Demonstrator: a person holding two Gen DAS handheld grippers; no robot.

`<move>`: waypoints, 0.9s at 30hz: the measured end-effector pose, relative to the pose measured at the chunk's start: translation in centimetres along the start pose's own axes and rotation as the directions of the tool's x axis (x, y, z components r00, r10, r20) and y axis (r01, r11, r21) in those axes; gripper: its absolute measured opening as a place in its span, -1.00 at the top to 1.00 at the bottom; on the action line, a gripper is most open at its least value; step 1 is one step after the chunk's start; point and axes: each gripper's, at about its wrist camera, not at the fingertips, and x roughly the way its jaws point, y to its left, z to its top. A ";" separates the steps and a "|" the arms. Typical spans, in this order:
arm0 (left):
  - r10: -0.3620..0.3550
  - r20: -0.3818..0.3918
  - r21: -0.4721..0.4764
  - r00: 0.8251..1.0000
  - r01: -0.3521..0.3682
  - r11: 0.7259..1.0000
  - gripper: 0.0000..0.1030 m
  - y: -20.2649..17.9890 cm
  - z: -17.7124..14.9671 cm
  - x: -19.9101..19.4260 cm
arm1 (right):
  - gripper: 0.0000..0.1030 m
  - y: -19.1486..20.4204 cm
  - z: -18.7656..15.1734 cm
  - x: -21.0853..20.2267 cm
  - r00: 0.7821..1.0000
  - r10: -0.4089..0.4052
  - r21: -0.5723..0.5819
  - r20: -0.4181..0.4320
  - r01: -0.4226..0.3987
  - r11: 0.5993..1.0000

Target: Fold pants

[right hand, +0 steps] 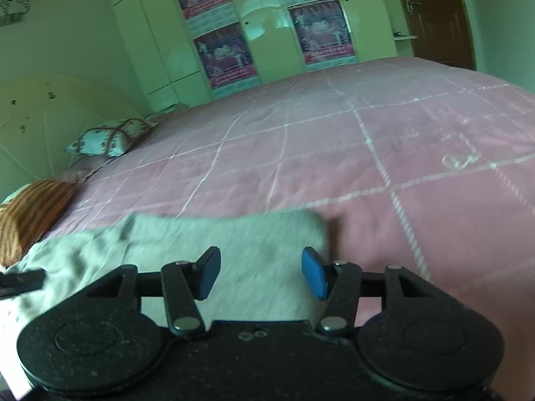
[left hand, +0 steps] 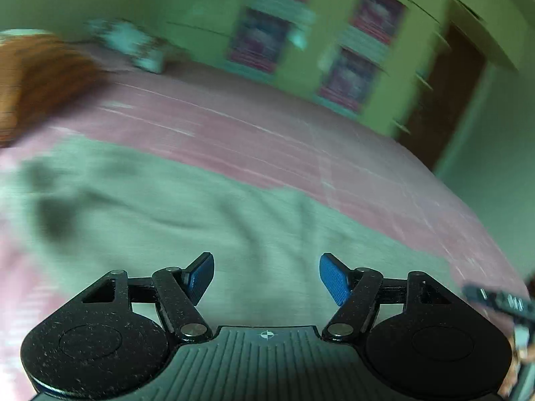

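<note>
Pants [right hand: 214, 244] blurred on bedspread [right hand: 367, 153]; left gripper [left hand: 266, 277] and right gripper [right hand: 260, 272] fingers spread, empty

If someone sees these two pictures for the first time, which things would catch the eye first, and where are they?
Probably the pale grey pants, spread on the pink bedspread right in front of both tongs. Next, the open left tongs and open right tongs, blue-padded, filling the bottom of each view with the pants showing between their fingers. Farther off, an orange striped pillow lies at the left, near the headboard.
</note>
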 end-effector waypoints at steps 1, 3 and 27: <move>0.035 0.019 -0.032 0.999 -0.035 0.999 -0.36 2.0 0.2 -0.9 | 0.10 0.2 -0.3 0.0 1.000 0.009 0.019 -0.006 -0.009 1.000; 0.085 0.019 -0.130 0.996 -0.082 0.988 -0.35 6.0 0.5 -1.9 | 0.10 0.4 -0.8 -0.2 1.000 0.027 0.050 -0.012 -0.027 0.998; -0.143 0.086 -0.587 0.986 0.166 0.792 -0.10 22.7 -2.3 6.1 | 0.00 7.5 0.1 0.8 0.991 0.104 -0.050 -0.085 -0.109 0.993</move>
